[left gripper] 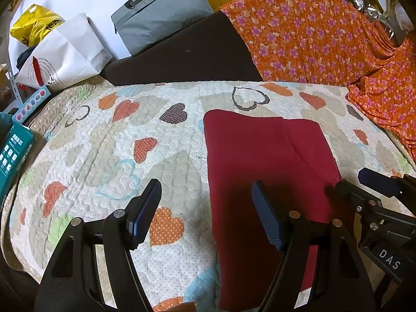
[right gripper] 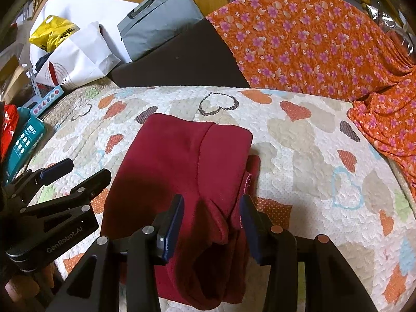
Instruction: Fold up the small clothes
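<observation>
A dark red small garment (left gripper: 270, 161) lies on the heart-print quilt (left gripper: 109, 140), folded lengthwise. My left gripper (left gripper: 205, 208) is open, hovering over the garment's left edge, holding nothing. In the right wrist view the garment (right gripper: 182, 161) runs away from me, its near end bunched up between the fingers of my right gripper (right gripper: 212, 221). The right jaws stand apart with the cloth between them, not pinched. The right gripper also shows in the left wrist view (left gripper: 364, 182), and the left gripper in the right wrist view (right gripper: 78, 169).
An orange flowered cloth (left gripper: 312, 36) drapes at the back right. A dark cushion (left gripper: 182, 52), a grey bag (left gripper: 161, 13), a white paper bag (left gripper: 67, 54) and a yellow bag (left gripper: 33, 26) stand behind. A teal box (left gripper: 13, 153) lies at the left edge.
</observation>
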`<state>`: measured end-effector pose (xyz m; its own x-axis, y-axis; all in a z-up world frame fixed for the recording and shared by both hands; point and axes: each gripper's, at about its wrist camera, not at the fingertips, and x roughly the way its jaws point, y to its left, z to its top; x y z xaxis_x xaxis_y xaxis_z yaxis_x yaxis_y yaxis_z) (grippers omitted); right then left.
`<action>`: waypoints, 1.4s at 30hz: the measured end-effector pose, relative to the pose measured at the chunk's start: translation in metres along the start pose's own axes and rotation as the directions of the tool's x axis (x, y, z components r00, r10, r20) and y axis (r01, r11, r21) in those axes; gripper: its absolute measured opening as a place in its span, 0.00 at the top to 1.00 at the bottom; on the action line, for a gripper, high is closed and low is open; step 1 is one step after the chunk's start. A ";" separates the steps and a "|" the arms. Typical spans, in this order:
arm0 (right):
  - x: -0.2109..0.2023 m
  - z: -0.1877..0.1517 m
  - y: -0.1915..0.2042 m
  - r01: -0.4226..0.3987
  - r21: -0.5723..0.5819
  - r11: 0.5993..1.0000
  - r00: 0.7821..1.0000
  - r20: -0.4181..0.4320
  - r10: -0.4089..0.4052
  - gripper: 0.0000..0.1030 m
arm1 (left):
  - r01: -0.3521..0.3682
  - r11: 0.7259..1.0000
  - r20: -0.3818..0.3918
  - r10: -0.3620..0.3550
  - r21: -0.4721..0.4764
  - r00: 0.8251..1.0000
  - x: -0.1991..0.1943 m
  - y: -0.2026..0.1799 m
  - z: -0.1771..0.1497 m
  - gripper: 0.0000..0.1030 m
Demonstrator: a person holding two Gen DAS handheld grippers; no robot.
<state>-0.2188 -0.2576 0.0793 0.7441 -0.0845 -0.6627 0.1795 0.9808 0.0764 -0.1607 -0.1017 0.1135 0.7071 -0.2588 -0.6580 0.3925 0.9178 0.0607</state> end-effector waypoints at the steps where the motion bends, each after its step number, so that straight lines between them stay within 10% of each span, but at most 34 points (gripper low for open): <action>1: 0.000 0.000 0.001 0.001 -0.001 1.000 1.000 0.002 -0.001 0.58 | -0.002 1.000 0.000 0.002 0.001 1.000 0.000 0.000 0.000 0.30; 42: 0.008 0.002 0.010 -0.009 -0.003 1.000 1.000 -0.011 0.009 0.57 | -0.004 1.000 -0.011 0.004 -0.001 1.000 0.006 -0.001 -0.004 0.30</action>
<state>-0.2103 -0.2492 0.0763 0.7389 -0.0737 -0.6698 0.1710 0.9820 0.0805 -0.1588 -0.1032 0.1067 0.7021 -0.2522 -0.6659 0.3891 0.9191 0.0620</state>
